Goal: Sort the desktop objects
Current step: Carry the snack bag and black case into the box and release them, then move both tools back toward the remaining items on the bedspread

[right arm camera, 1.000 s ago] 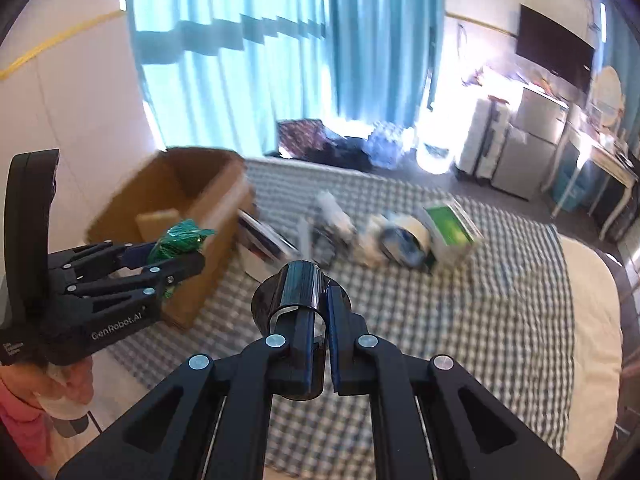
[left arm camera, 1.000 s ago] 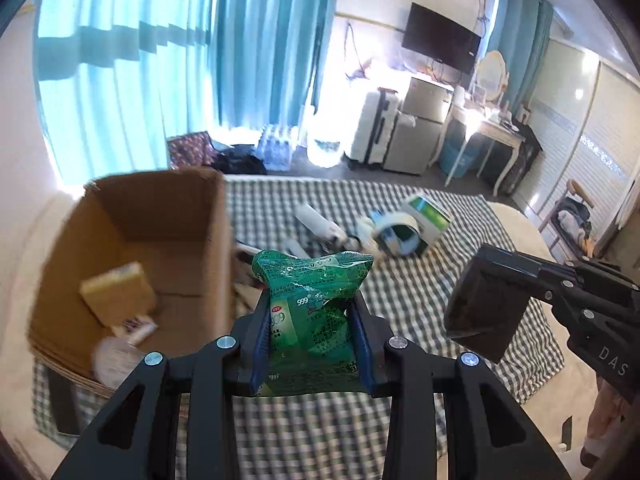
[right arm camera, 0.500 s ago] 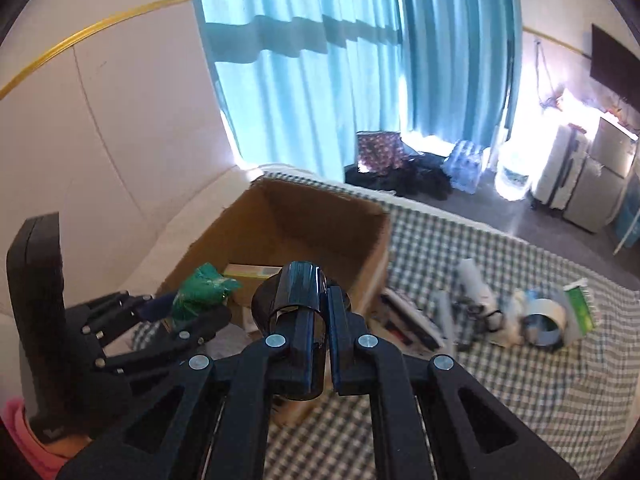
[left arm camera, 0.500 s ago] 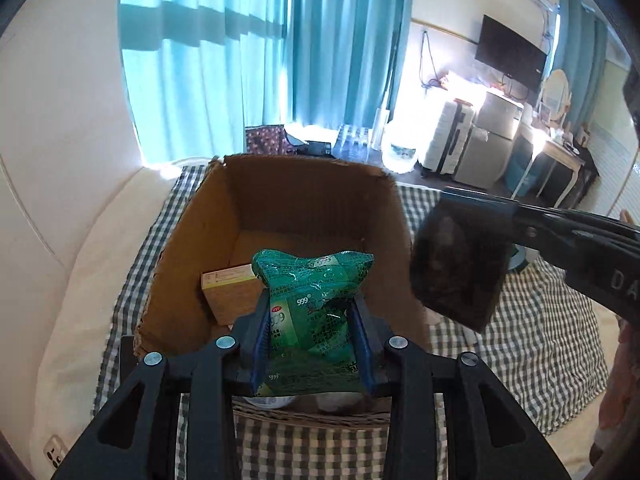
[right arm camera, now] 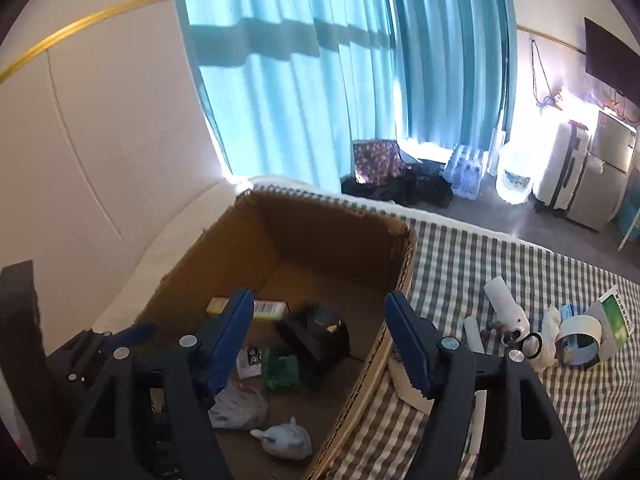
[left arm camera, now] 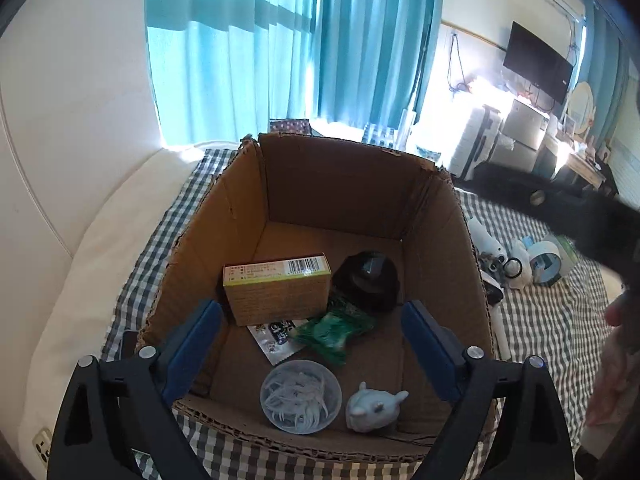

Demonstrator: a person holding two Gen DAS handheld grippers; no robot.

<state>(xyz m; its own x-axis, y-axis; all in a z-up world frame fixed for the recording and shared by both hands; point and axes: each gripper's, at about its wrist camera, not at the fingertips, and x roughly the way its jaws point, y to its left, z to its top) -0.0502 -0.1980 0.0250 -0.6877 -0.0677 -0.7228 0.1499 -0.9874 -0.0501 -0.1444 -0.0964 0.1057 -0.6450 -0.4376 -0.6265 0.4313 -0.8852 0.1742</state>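
Both grippers hover over the open cardboard box (left arm camera: 436, 216) (right arm camera: 400, 276). My left gripper (left arm camera: 314, 344) is opening, with nothing between its blue pads. Below it the green snack packet (left arm camera: 334, 328) (right arm camera: 282, 372) lies on the box floor. My right gripper (right arm camera: 320, 342) is opening too, its jaws empty. The black round object (left arm camera: 370, 280) (right arm camera: 320, 334) rests on the box floor next to the packet. The left gripper's body (right arm camera: 80, 360) shows at the lower left of the right wrist view.
In the box also lie a tan carton (left arm camera: 278, 290), a clear round tub (left arm camera: 300, 396), a pale blue animal toy (left arm camera: 374, 408) and a small sachet (left arm camera: 276, 338). On the checked cloth (right arm camera: 520, 276) to the right lie a tape roll (right arm camera: 580, 340), white bottle (right arm camera: 506, 308) and green-white box (right arm camera: 616, 320).
Both grippers moved over the box and opened. The green packet dropped from the left jaws and the black round object from the right jaws; both now lie inside the box.
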